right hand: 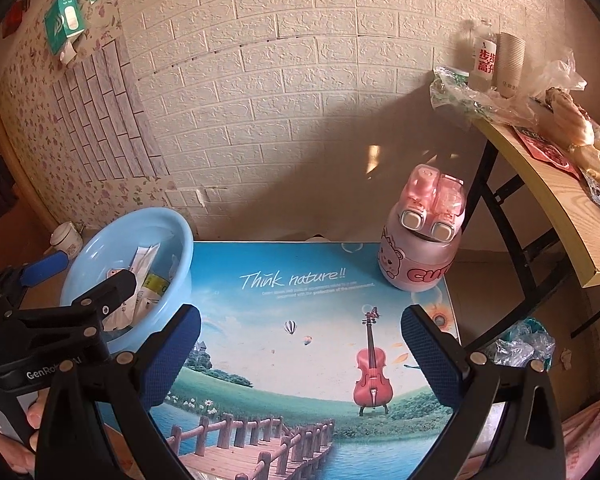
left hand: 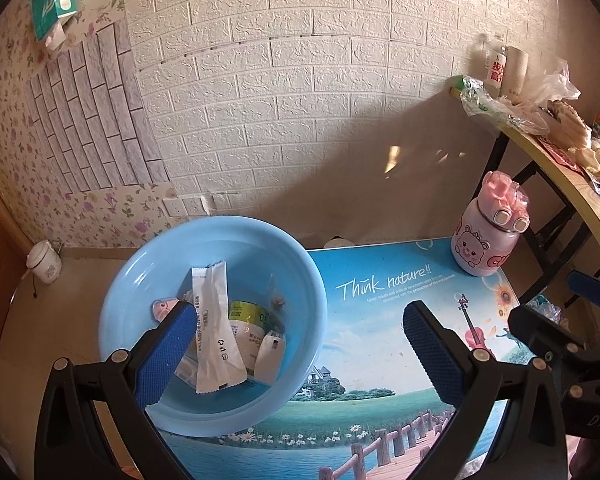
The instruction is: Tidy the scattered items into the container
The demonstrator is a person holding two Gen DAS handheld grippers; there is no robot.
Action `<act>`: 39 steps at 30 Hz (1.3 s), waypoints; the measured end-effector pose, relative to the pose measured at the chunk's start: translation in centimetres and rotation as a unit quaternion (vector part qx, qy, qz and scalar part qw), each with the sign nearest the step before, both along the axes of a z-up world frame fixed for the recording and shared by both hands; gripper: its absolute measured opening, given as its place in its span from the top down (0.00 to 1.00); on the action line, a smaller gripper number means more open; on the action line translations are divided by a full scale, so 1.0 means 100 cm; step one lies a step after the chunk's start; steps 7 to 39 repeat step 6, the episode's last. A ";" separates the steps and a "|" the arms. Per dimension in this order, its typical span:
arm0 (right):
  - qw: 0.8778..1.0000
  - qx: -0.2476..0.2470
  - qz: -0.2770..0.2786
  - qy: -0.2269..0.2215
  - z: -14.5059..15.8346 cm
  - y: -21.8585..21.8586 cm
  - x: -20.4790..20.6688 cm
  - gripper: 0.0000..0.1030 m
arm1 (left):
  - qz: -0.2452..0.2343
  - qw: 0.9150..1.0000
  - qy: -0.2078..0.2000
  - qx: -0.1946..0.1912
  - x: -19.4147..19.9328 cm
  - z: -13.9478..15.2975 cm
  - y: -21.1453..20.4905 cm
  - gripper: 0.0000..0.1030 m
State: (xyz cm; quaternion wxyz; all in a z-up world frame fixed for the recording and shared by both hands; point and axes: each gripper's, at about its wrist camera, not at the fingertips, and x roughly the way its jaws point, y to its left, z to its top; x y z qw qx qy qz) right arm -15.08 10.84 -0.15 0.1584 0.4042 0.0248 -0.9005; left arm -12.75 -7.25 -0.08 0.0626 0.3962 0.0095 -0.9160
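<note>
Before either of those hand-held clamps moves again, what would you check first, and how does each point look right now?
1. Left gripper empty: ok, jaws spread wide, nothing between them.
2. Right gripper empty: ok, jaws wide open over the picture tabletop.
3. Blue basin steady: not ok, it hangs over the table's left edge.
4. Items inside the basin: ok, the white sachet and other packets lie within the rim.
5. Anything left on the table: only the pink bottle stands there; whether it counts as scattered, cannot tell.
6. Grippers clear of each other: ok, apart, though the left one sits close beside the right.
</note>
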 end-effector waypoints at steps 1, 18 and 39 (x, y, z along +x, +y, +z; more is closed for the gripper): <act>1.000 0.000 0.001 0.000 0.000 -0.001 0.001 0.02 | -0.002 1.000 0.003 0.001 0.001 0.001 -0.001 0.00; 1.000 0.001 0.004 0.000 0.000 -0.004 0.002 0.02 | -0.008 1.000 0.010 -0.004 0.006 0.002 0.003 0.00; 1.000 0.001 0.004 0.000 0.000 -0.004 0.002 0.02 | -0.008 1.000 0.010 -0.004 0.006 0.002 0.003 0.00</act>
